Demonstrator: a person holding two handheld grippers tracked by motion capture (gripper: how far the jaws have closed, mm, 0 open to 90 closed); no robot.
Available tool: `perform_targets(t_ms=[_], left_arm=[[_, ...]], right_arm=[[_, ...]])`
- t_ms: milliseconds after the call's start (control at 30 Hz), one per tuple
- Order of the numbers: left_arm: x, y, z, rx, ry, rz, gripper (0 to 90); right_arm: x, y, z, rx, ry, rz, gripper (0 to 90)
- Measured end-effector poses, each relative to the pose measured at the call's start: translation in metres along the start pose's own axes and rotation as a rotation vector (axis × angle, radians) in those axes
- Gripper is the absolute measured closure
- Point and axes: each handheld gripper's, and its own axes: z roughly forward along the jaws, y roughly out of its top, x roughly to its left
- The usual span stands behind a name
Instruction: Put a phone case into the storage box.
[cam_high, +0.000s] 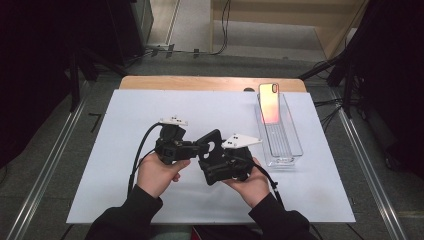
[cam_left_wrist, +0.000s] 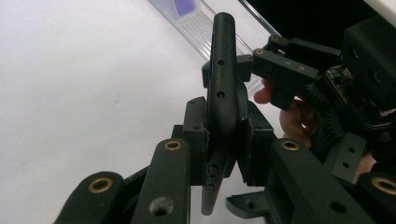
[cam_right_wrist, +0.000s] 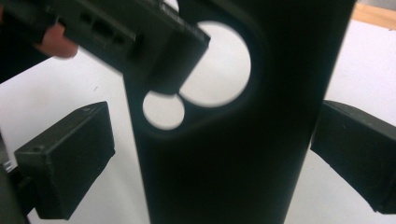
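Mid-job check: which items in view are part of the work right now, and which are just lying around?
In use: black phone case, left gripper clamping its edge, right gripper with jaws open around it.

Lying about: phone leaning in the clear tray; white mat.

The black phone case (cam_high: 210, 146) is thin, with round holes near one end, held up in the middle of the frame, above the white table (cam_high: 125, 185).

No writing, label, brand or number can be read anywhere in these pictures. The black phone case (cam_high: 210, 145), the phone (cam_high: 269, 102) in the clear tray (cam_high: 295, 150) and the white table sheet (cam_high: 125, 190) all show bare surfaces.
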Motion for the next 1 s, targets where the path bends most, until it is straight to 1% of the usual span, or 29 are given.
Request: perform_targets(t_ms=[67, 100, 133, 167, 200, 300, 400, 500, 533, 567, 600, 667, 700, 767, 800, 867, 933, 967, 1000], left_arm=[[-0.002, 0.000, 0.002, 0.007, 0.004, 0.003, 76.4], [-0.002, -0.001, 0.003, 0.006, -0.004, 0.001, 76.4], [-0.003, -0.001, 0.003, 0.007, -0.003, -0.001, 76.4], [-0.004, -0.001, 0.004, 0.005, -0.006, -0.001, 76.4], [-0.004, -0.001, 0.004, 0.006, -0.003, 0.001, 76.3], [-0.004, -0.002, 0.004, 0.006, -0.009, 0.000, 76.0], [-0.003, -0.001, 0.003, 0.003, -0.016, 0.001, 75.2], [-0.004, 0.000, 0.000, 0.001, -0.009, 0.007, 67.2], [-0.005, 0.002, -0.002, 0.007, -0.008, 0.006, 62.3], [-0.005, 0.002, -0.004, 0.002, -0.004, 0.012, 57.9], [-0.005, 0.003, -0.005, -0.003, -0.003, 0.018, 55.5], [-0.005, 0.005, -0.007, 0.006, -0.009, 0.030, 49.7], [-0.005, 0.005, -0.008, 0.020, -0.023, 0.040, 46.6], [-0.004, 0.005, -0.011, 0.015, -0.045, 0.087, 40.7], [-0.003, 0.004, -0.012, 0.021, -0.050, 0.111, 39.1], [-0.002, 0.004, -0.015, 0.020, -0.062, 0.134, 37.7], [0.000, 0.002, -0.017, 0.035, -0.071, 0.172, 35.9], [0.001, 0.001, -0.017, 0.038, -0.073, 0.198, 34.2], [0.001, -0.001, -0.018, 0.038, -0.073, 0.216, 31.8]], right_arm=[[0.000, 0.000, 0.001, -0.007, -0.010, 0.007, 0.0], [0.000, 0.000, 0.001, -0.007, -0.010, 0.010, 0.0], [0.000, 0.000, 0.002, -0.008, -0.015, 0.016, 4.9], [0.000, 0.000, 0.001, -0.013, -0.022, 0.019, 7.5], [-0.001, 0.000, 0.001, -0.015, -0.018, 0.019, 11.0], [0.000, 0.001, 0.000, -0.018, -0.023, 0.000, 11.8], [-0.002, 0.002, 0.000, -0.006, -0.001, 0.008, 12.5], [-0.003, 0.003, 0.000, 0.008, 0.005, 0.006, 12.6], [-0.004, 0.003, -0.001, 0.007, 0.004, 0.008, 12.6], [-0.005, 0.003, -0.001, 0.005, 0.006, 0.006, 12.6], [-0.006, 0.003, -0.001, 0.007, 0.007, 0.006, 12.6], [-0.010, 0.002, -0.001, 0.011, 0.003, 0.007, 12.6], [-0.012, 0.002, -0.001, 0.011, 0.000, 0.006, 12.6], [-0.017, 0.002, -0.002, 0.010, 0.002, 0.015, 12.6], [-0.019, 0.002, -0.003, 0.008, 0.004, 0.018, 12.6], [-0.024, 0.003, -0.006, 0.006, 0.011, 0.027, 12.6], [-0.028, 0.005, -0.008, 0.006, 0.022, 0.018, 12.6], [-0.029, 0.005, -0.009, 0.007, 0.030, 0.020, 12.6], [-0.031, 0.006, -0.010, 0.008, 0.037, 0.012, 12.6]])
